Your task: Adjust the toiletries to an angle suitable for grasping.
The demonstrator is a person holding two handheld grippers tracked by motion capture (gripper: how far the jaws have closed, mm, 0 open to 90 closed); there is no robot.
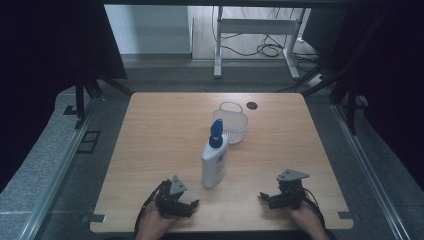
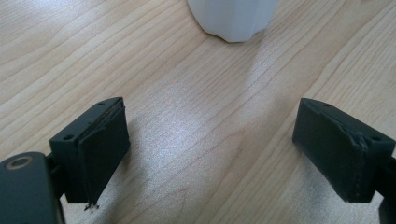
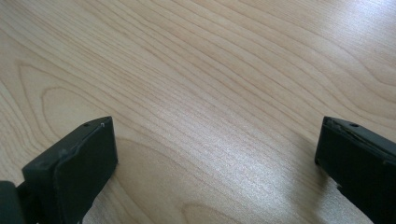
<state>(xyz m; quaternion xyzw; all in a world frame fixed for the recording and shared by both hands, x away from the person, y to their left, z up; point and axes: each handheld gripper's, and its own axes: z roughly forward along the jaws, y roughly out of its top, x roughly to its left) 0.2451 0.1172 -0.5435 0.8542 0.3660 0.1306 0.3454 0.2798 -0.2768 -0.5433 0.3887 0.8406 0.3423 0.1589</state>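
Two grippers rest low at the near edge of the wooden table point(image 1: 150, 130), the left gripper point(image 1: 192, 204) and the right gripper point(image 1: 264, 196) both with jaws spread wide and empty. Between them and a little farther stands the white bottle with a blue cap point(image 1: 215, 160), tall and narrow, so a one-sided nudge could likely topple it toward the white basket point(image 1: 231, 125) behind. Beyond, grey floor, a desk frame and loose cables.

A pale wood-grain counter point(image 1: 150, 150) carries a white bottle point(image 1: 214, 162) with a blue cap, standing upright near the middle. Just behind it sits a white mesh basket point(image 1: 231, 125), beside a dark round hole point(image 1: 251, 105).
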